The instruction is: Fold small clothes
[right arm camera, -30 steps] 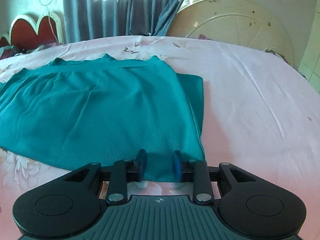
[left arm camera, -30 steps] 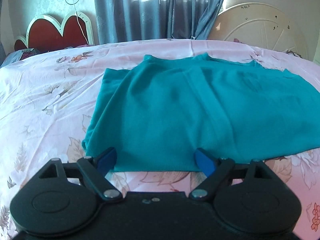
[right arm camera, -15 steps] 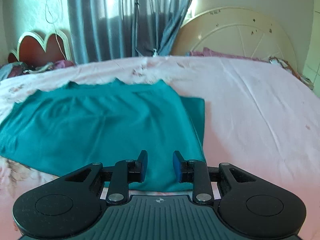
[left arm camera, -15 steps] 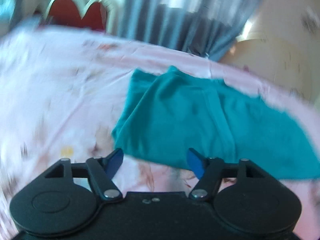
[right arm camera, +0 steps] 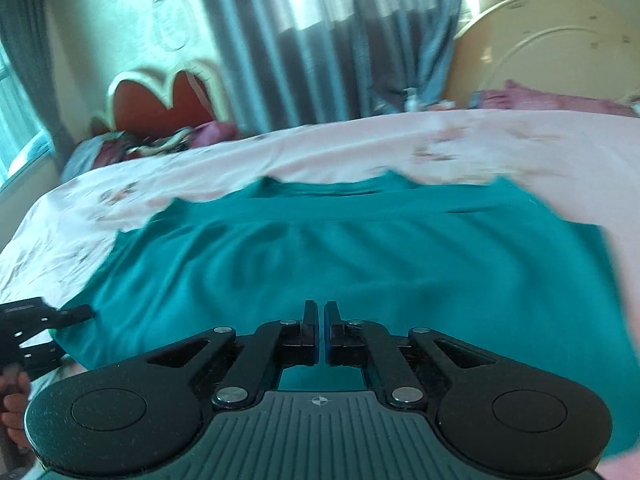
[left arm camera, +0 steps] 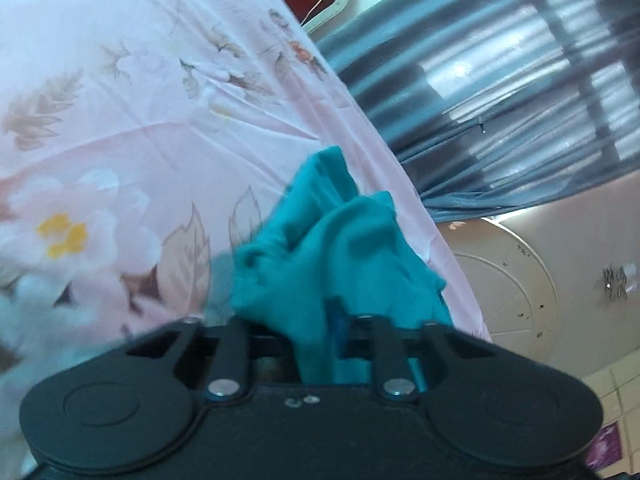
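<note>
A teal knit garment [right arm camera: 360, 256] lies spread on the pink floral bedsheet [right arm camera: 280, 152]. In the left wrist view my left gripper [left arm camera: 316, 320] is shut on a bunched corner of the teal garment [left arm camera: 332, 248], and the view is strongly tilted. In the right wrist view my right gripper [right arm camera: 320, 316] has its jaws almost together at the garment's near edge; cloth lies under and behind them, and I cannot tell whether any is pinched. The left gripper [right arm camera: 72, 314] also shows at the far left of the right wrist view, at the garment's left corner.
Grey curtains [right arm camera: 320, 40] hang behind the bed. A red heart-shaped headboard [right arm camera: 160, 100] stands at the back left, a round cream headboard [right arm camera: 560, 48] at the back right. Bundled clothes [right arm camera: 160, 144] lie near the red headboard.
My left gripper swung to the garment's left corner, rolled over and closed on it. My right gripper's jaws closed from a narrow gap at the near edge.
</note>
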A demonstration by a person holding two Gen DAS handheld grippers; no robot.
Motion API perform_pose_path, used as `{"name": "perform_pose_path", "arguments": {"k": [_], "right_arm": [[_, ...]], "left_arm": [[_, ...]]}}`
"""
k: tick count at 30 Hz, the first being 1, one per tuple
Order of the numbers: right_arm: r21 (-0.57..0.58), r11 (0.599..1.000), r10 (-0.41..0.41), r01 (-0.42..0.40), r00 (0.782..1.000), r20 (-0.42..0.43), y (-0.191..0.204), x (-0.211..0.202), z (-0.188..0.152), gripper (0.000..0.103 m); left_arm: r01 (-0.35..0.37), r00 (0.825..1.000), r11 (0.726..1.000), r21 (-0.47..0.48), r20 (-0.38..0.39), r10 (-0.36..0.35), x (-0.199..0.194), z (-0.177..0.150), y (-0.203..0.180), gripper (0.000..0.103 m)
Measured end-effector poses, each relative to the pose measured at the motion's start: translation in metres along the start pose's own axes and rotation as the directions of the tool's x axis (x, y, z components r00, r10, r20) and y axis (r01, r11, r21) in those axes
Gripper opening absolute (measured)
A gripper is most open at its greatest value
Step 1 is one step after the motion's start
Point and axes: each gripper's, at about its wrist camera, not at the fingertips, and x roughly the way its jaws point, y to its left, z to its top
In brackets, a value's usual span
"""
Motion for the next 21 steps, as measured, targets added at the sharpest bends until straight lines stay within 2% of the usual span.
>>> {"name": "perform_pose_path", "arguments": {"k": [1, 2, 4, 5, 7, 10, 11, 13, 14, 16, 21], "right_arm": [[-0.005, 1.0, 0.008, -0.008, 1.0, -0.007, 0.007, 0.009, 0.003, 0.002], [-0.008, 1.0, 0.016, -0.016, 1.0, -0.009, 0.013, 0.016, 0.004, 0.002], [-0.015, 0.999, 0.029, -0.029, 0.999, -0.02, 0.024, 0.027, 0.006, 0.002], [-0.035, 0.999, 0.01, -0.011, 0.999, -0.044, 0.026, 0.035, 0.002, 0.002], [-0.035, 0.999, -0.035, 0.032, 0.994, -0.101, 0.026, 0.051, -0.008, 0.002], [0.031, 0.999, -0.033, 0.036, 0.996, -0.081, 0.022, 0.048, -0.008, 0.002], [0.044, 0.998, -0.04, 0.043, 0.997, -0.064, 0.022, 0.044, -0.008, 0.002], [0.073, 0.996, -0.052, 0.056, 0.998, -0.047, 0.021, 0.037, -0.008, 0.002], [0.081, 0.995, -0.055, 0.06, 0.996, -0.067, 0.02, 0.039, -0.01, 0.002], [0.059, 0.996, -0.066, 0.071, 0.995, -0.077, 0.021, 0.044, -0.013, 0.002], [0.062, 0.995, -0.073, 0.078, 0.994, -0.081, 0.023, 0.048, -0.01, 0.002]], "left_arm": [[0.004, 1.0, 1.0, -0.014, -0.008, -0.004, 0.001, 0.005, 0.0, 0.007], [0.044, 0.999, 0.999, -0.026, 0.007, -0.044, -0.004, 0.008, -0.002, 0.007], [0.127, 0.991, 0.992, -0.001, 0.049, -0.127, -0.018, 0.011, -0.009, 0.007], [0.132, 0.99, 0.991, 0.02, 0.054, -0.133, -0.022, 0.011, -0.012, 0.007], [0.104, 0.994, 0.994, 0.036, 0.035, -0.105, -0.02, 0.009, -0.008, 0.008], [0.011, 1.0, 1.0, 0.008, -0.026, -0.011, -0.006, 0.009, 0.006, 0.023], [0.036, 0.999, 0.999, -0.013, -0.018, -0.036, -0.005, 0.009, 0.011, 0.024], [0.04, 0.999, 0.999, -0.03, -0.017, -0.041, -0.005, 0.012, 0.012, 0.023], [0.037, 0.999, 0.999, -0.017, -0.018, -0.037, -0.004, 0.013, 0.01, 0.016], [0.031, 0.999, 0.999, 0.024, -0.016, -0.03, -0.005, 0.015, 0.002, 0.01], [0.08, 0.997, 0.985, 0.151, -0.003, -0.081, -0.015, 0.015, -0.036, 0.008]]}}
